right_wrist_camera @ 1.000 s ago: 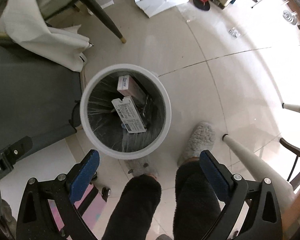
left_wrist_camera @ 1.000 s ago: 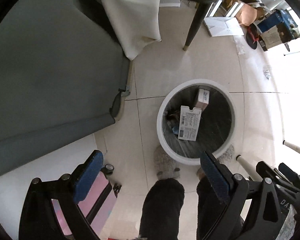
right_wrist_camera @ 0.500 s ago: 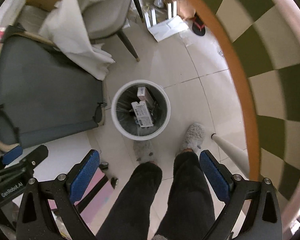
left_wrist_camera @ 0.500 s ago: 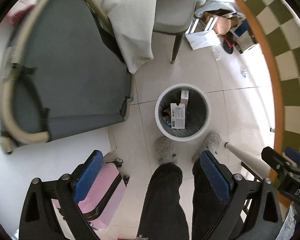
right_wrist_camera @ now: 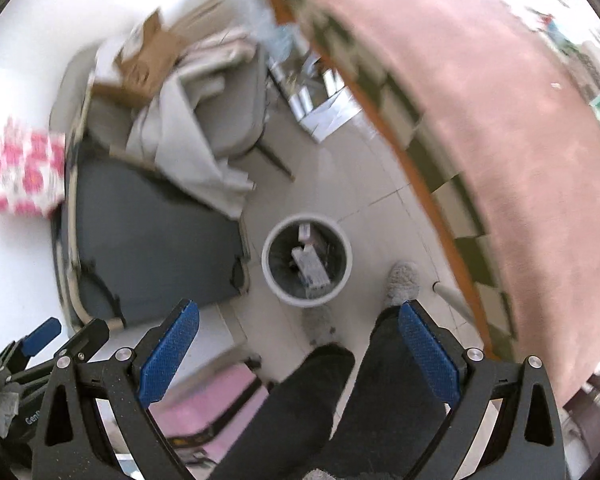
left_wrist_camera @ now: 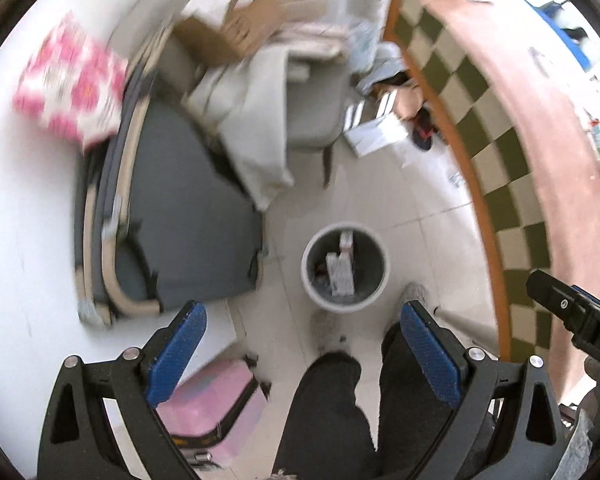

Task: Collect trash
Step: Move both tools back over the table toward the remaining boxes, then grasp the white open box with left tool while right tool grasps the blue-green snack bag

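Observation:
A round white trash bin [left_wrist_camera: 310, 280] with a dark liner stands on the tiled floor far below both grippers; it also shows in the right wrist view [right_wrist_camera: 270, 278]. Small white boxes [left_wrist_camera: 340, 280] lie inside it, seen too in the right wrist view [right_wrist_camera: 310, 268]. My left gripper [left_wrist_camera: 302, 354] is open and empty, high above the floor. My right gripper [right_wrist_camera: 298, 350] is open and empty, also high up. Both views are blurred.
A grey folding cot [left_wrist_camera: 188, 232] lies left of the bin. A chair with a white cloth and cardboard [left_wrist_camera: 260, 92] stands behind it. A table with a pink top and checkered cloth [left_wrist_camera: 540, 128] curves along the right. A pink case [left_wrist_camera: 212, 408] lies at lower left. The person's legs and slippers [left_wrist_camera: 328, 328] stand by the bin.
Both grippers have risen well away from the bin, which now looks much smaller. The table edge and wall clutter have come into view. Both stay open.

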Demonstrator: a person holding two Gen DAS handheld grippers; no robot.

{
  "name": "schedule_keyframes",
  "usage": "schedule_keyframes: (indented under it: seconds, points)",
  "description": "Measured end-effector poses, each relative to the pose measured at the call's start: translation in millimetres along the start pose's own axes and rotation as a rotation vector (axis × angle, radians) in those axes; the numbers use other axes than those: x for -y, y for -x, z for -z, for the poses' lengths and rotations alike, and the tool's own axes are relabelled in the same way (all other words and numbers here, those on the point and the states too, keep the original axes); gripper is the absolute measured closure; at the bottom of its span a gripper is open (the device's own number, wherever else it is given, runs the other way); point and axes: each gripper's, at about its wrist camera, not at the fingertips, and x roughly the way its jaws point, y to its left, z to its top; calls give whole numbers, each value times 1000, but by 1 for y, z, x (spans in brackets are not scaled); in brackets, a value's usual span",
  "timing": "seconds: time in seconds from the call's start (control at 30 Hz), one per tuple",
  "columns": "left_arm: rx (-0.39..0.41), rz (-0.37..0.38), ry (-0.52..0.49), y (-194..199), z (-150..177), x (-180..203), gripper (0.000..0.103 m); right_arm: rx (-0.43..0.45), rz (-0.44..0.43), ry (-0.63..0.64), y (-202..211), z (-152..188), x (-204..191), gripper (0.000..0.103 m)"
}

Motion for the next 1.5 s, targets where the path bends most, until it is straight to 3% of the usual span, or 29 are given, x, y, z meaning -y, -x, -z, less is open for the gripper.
schedule_keyframes:
  seconds: [0.2,0.43,0.57,0.73,0.83,0.93,1.03,1.27,1.4,1.5]
  points:
    - [86,48,-196,37,-60,111,4,95,33,-198,49,-45,107,2]
    - [150,175,-627,65,-116,317,3,133,132,-449,96,-82,298,2]
    - [165,198,-865,77,-139,440,3,128,218,-545,111,-96,406,2]
    - [56,221,-1131,57,-151,578,3,88,271,-654,105,-106,516,2]
    - [-26,180,-1263,27,-148,632,3,50,279,-691,93,-110,553,2]
    - [-79,91,-1350,-6,-143,661,4,30,270,-699,84,-114,570,2]
    - [-25,-53,-1387,-28,-148,674,1,30,264,-687,85,-120,583,2]
    - [-85,54,-1304,-28,-180,674,2,55,208,-619,92,-148,601,2]
    - [-79,65,-1303,-21,-188,666,2,91,159,-494,95,-183,594,2]
    - [-69,86,-1270,-10,-196,649,2,67,138,-382,83,-213,584,2]
